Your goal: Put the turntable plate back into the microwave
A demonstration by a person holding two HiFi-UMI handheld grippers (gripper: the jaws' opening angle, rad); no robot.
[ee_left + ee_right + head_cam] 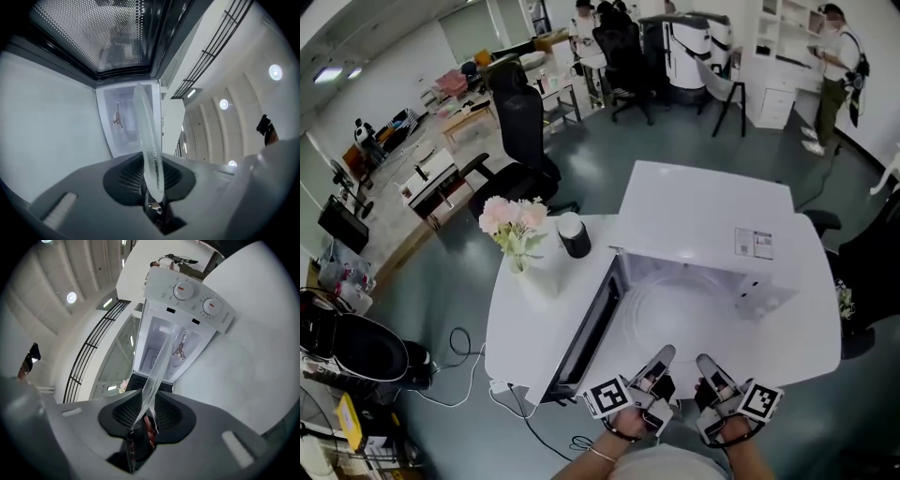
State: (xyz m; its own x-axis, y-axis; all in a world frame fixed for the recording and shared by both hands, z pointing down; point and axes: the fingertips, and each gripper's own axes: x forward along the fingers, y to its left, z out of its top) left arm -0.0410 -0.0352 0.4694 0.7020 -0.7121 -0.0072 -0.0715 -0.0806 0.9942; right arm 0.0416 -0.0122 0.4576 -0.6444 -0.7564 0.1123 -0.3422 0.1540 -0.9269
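Jaws on left gripper (663, 357) and right gripper (706, 364) seemingly pinch turntable plate (149, 140).

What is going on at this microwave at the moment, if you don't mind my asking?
A person is holding a clear glass turntable plate by its near edge, with the left gripper and the right gripper each clamped on it. The white microwave sits on a white table with its door swung open to the left. The plate is at the mouth of the cavity, not yet set down inside.
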